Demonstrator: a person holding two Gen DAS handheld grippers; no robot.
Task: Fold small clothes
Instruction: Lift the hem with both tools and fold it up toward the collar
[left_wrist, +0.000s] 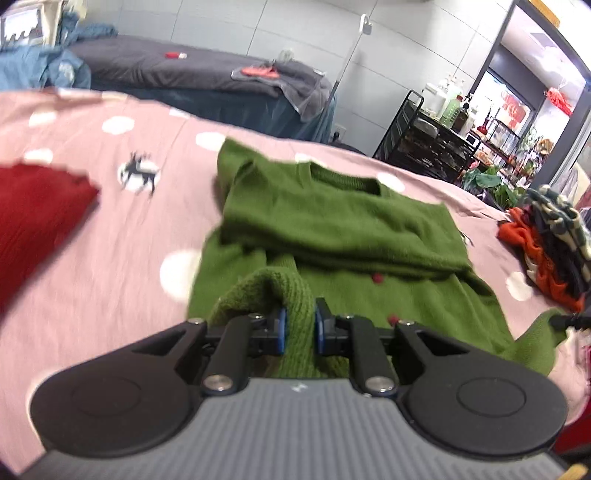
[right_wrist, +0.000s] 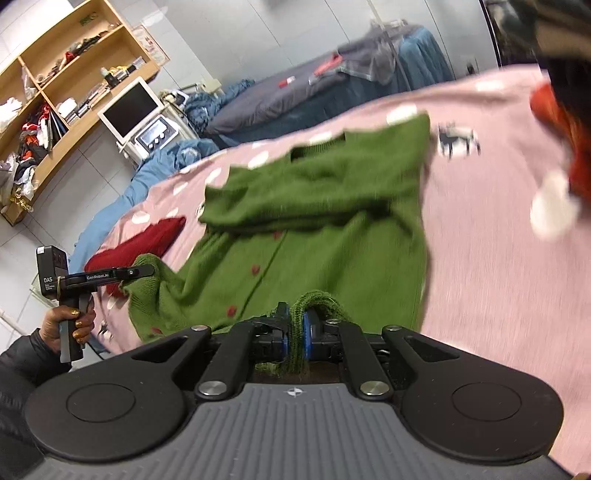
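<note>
- Green knit hem sits pinched between the blue pads of the left gripper (left_wrist: 299, 325), jaws narrowed tight on a bunched fold of the one green cardigan (left_wrist: 332, 229).
- Likewise the right gripper (right_wrist: 294, 334) is clamped on another ribbed edge of that cardigan (right_wrist: 314, 221); both claws hold the near hem, the body of the garment stretching away ahead of them.
- Ahead of the fingers the cardigan lies on a pink spotted bedspread (left_wrist: 110, 236), its sleeves folded across the chest and its neckline at the far end.
- Three small red buttons (right_wrist: 255, 269) show down the front in the right wrist view; the left wrist view shows only two.
- One dark red garment (left_wrist: 33, 221) lies to the left of the left claw, apart from the cardigan.
- One pile of orange, black and patterned clothes (left_wrist: 546, 251) sits to the right of the left claw, near the bedspread's edge.
- Only the right wrist view shows the person's left hand (right_wrist: 74, 325) on its handle, a wooden shelf (right_wrist: 55, 74) and a white monitor (right_wrist: 129, 107).
- Only the left wrist view shows a black metal rack (left_wrist: 424, 136) far off to the right.
- Both views show a second bed in grey covers (left_wrist: 184, 70) beyond.
</note>
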